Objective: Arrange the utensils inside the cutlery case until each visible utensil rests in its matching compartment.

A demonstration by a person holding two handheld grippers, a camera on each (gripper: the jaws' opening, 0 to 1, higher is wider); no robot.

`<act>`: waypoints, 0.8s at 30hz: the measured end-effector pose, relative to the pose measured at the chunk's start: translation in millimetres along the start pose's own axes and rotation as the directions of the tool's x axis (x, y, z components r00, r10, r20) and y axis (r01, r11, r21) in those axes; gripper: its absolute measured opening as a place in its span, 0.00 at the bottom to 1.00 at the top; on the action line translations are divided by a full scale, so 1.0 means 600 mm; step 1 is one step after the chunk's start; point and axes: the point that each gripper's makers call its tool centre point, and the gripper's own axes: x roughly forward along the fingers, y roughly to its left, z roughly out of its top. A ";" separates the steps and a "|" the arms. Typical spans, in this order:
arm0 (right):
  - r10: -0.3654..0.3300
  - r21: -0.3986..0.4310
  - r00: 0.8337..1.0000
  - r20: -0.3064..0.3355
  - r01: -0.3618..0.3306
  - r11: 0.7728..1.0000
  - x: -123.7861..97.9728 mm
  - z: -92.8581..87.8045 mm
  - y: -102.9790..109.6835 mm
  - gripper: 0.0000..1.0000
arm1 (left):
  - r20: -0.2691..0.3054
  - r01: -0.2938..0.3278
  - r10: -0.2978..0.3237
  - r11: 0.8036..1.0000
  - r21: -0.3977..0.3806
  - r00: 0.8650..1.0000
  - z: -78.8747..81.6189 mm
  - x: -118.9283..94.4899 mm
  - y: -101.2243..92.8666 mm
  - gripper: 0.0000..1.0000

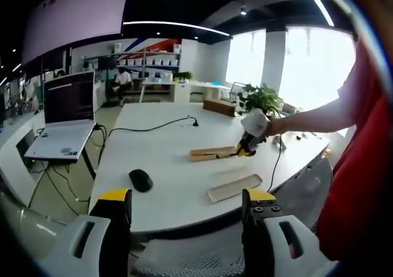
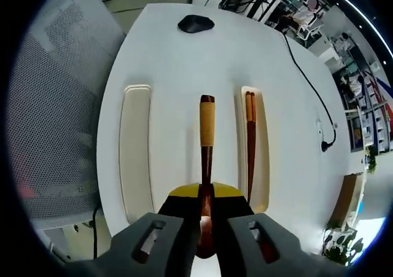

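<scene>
Dark wooden utensil with cork-wrapped handle [image 2: 207, 143] is clamped in the right gripper [image 2: 205, 210], held over the white bench [image 2: 178, 62] between the empty cream case lid [image 2: 136, 148] and the cream cutlery case [image 2: 260, 160] holding brown wooden chopsticks [image 2: 250, 136]. Left gripper [image 1: 185, 204] hangs released, jaws apart. Black mouse [image 2: 196, 23] lies beyond.

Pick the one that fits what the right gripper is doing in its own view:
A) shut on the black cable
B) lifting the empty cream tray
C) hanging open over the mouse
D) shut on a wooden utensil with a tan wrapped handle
D: the right gripper is shut on the wooden utensil, whose tan wrapped handle points away over the white table, between the empty tray and the tray with chopsticks.
</scene>
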 end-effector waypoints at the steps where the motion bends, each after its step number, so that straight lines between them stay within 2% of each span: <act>1: -0.004 -0.002 1.000 0.001 0.004 1.000 -0.002 0.001 -0.004 0.01 | -0.002 0.002 -0.002 1.000 0.002 1.000 0.000 0.000 0.000 0.75; 8: -0.013 0.000 1.000 0.003 0.013 1.000 -0.007 0.002 -0.017 0.01 | -0.002 0.003 -0.003 1.000 0.001 1.000 -0.001 0.000 0.002 0.75; 24: -0.016 0.017 1.000 0.002 0.016 1.000 -0.014 -0.003 -0.022 0.01 | -0.013 0.018 -0.018 1.000 0.014 1.000 0.005 0.006 0.007 0.75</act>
